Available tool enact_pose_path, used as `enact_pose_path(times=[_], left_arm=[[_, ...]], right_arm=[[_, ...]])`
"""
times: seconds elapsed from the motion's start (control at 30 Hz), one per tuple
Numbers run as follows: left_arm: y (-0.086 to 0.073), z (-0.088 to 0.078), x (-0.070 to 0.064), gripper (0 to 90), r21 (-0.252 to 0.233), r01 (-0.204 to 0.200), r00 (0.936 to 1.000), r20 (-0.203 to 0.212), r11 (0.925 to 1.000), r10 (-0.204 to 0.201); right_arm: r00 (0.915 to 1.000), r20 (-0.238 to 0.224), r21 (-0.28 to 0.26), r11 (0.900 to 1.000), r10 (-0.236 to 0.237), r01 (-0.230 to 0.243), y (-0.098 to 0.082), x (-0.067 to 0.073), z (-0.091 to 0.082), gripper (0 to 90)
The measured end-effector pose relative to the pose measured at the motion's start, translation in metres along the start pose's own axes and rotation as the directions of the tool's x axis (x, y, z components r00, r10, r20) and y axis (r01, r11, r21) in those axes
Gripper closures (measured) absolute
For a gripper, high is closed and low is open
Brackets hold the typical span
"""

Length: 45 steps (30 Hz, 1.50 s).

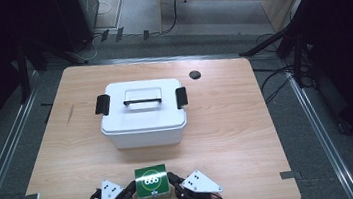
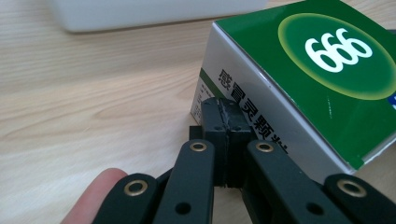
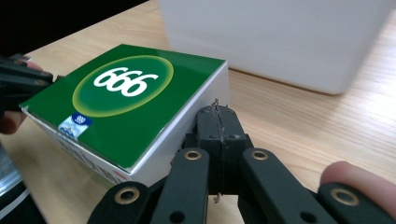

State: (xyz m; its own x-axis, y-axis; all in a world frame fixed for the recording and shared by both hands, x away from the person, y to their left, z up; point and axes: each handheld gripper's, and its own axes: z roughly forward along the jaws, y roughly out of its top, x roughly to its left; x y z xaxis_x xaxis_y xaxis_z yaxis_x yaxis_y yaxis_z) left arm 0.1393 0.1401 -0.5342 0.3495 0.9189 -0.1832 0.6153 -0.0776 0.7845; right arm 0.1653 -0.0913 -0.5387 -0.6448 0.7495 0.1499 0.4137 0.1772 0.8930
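A green and white carton [image 1: 151, 183] marked 666 lies near the table's front edge. My left gripper [image 1: 133, 187] is shut with nothing in it, its tip against the carton's left side. In the left gripper view the closed pads [image 2: 225, 113] touch the white printed side of the carton [image 2: 322, 70]. My right gripper [image 1: 172, 179] is shut too, with its tip at the carton's right side. In the right gripper view its closed pads [image 3: 215, 119] sit at the white side wall of the carton [image 3: 121, 98].
A white lidded storage box [image 1: 142, 111] with black side latches and a top handle stands mid-table, behind the carton. A small black round cap [image 1: 195, 74] lies at the far right of the table [image 1: 238, 127]. A fingertip [image 2: 98, 191] rests beside the left gripper.
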Motion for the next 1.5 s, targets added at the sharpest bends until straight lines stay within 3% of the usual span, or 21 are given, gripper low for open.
enact_pose_path(times=[0.4,0.6,0.97,1.5], left_arm=[[0.027,0.044,-0.028,90.0,0.005,-0.032,0.9983,0.049,0.9995,0.031],[0.034,0.057,-0.039,90.0,0.005,-0.041,0.9971,0.065,0.9992,0.041],[0.036,0.063,-0.045,90.0,0.000,-0.023,0.9974,0.068,0.9997,0.023],[0.032,0.063,-0.059,90.0,-0.007,-0.049,0.9949,0.087,0.9988,0.050]], right_arm=[[0.9945,0.103,-0.001,1.000,0.021,-0.021,0.008,-0.040,-0.014,90.0],[0.9896,0.140,-0.010,0.999,0.033,-0.032,0.009,-0.056,-0.022,90.0],[0.9850,0.168,-0.019,0.999,0.040,-0.037,0.009,-0.062,-0.026,90.0],[0.9795,0.189,-0.019,0.998,0.069,-0.067,0.001,-0.064,-0.041,90.0]])
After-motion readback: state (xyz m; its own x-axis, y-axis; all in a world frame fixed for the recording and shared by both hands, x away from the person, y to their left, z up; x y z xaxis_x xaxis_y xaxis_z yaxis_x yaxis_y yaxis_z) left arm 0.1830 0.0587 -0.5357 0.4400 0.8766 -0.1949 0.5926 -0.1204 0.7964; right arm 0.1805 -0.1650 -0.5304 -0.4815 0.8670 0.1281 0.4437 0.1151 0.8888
